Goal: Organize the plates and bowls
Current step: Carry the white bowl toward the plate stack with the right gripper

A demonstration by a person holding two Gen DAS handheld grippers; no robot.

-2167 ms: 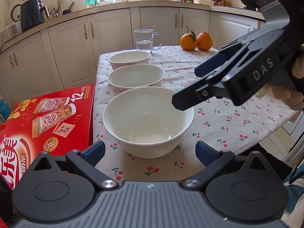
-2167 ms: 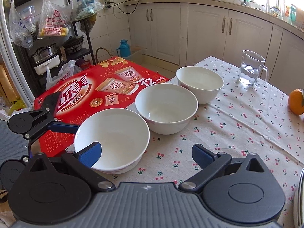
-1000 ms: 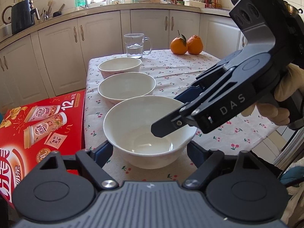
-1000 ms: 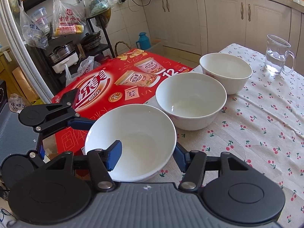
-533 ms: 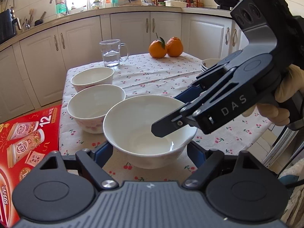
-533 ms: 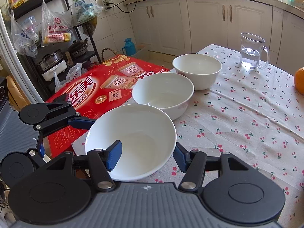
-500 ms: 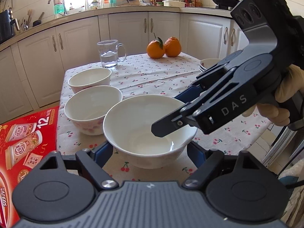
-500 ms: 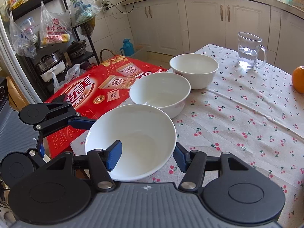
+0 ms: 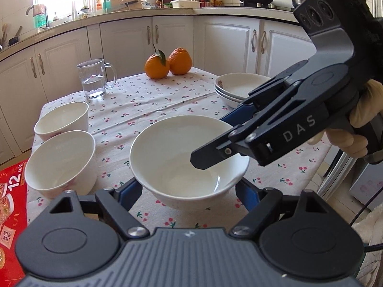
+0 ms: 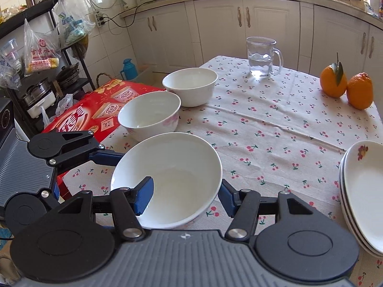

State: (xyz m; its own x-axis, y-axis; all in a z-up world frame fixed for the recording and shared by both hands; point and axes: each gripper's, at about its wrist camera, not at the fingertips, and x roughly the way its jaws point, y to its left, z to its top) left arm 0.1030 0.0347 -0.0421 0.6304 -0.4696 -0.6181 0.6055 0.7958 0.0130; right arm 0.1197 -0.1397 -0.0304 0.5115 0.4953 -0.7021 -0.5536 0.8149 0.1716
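right gripper clamped on big bowl's rim, left gripper spread underneath for support; lifted near tabletop's edge, likely for stacking.

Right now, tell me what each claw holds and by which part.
The right claw pinches the near white bowl by its rim, one finger inside, one outside. The left claw straddles the same bowl low on its sides; whether it truly grips cannot be told.
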